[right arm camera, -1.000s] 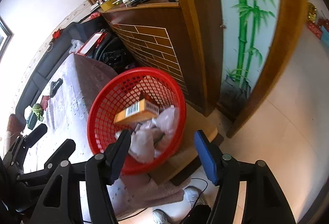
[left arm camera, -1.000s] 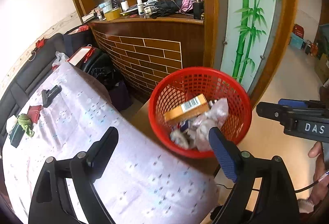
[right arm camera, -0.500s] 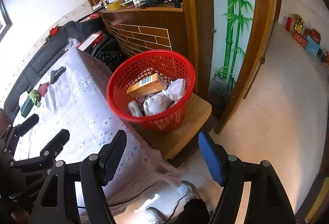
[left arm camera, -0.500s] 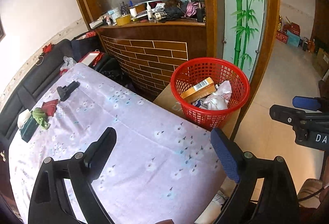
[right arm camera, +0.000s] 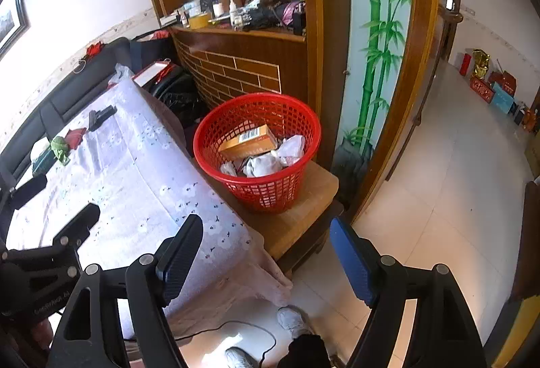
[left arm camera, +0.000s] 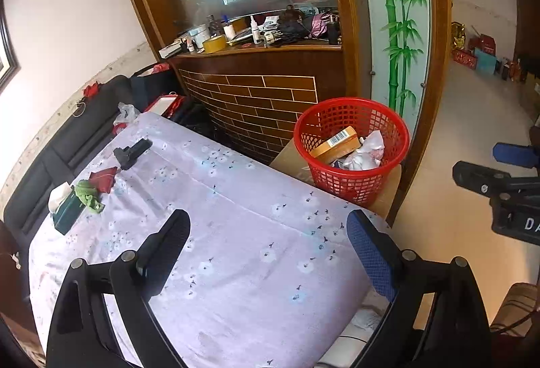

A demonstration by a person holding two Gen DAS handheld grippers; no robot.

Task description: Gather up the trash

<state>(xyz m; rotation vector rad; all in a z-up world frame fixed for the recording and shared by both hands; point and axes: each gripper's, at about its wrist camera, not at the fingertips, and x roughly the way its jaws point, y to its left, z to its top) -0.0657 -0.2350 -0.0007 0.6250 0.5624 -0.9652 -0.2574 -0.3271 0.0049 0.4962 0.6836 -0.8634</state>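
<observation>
A red mesh basket [left arm camera: 351, 180] [right arm camera: 266, 194] stands on a low wooden stool [right arm camera: 305, 209] at the table's far end. It holds an orange box [left arm camera: 337, 143] [right arm camera: 248, 141] and crumpled white paper [left arm camera: 366, 153] [right arm camera: 270, 163]. My left gripper [left arm camera: 270, 250] hangs open above the lilac flowered tablecloth [left arm camera: 236, 199], well short of the basket, with nothing in it. My right gripper [right arm camera: 266, 255] hovers over the table's corner and the stool; its jaws are opening and nothing is between them. A green crumpled scrap [left arm camera: 88, 195] [right arm camera: 60, 147] and a red piece [left arm camera: 103, 177] lie at the table's far left.
On the cloth also lie a black object [left arm camera: 131, 150] and a tissue box [left arm camera: 64, 211]. A dark sofa [left arm camera: 67, 138] runs behind the table. A cluttered wooden counter [left arm camera: 256, 47] and a bamboo-painted panel [left arm camera: 398, 30] stand behind the basket. A person's white shoes [right arm camera: 293, 320] are on the tiled floor.
Both grippers have drawn back and up from the basket, which now looks smaller and farther off. More of the tablecloth and floor shows. The right jaws stand a little wider.
</observation>
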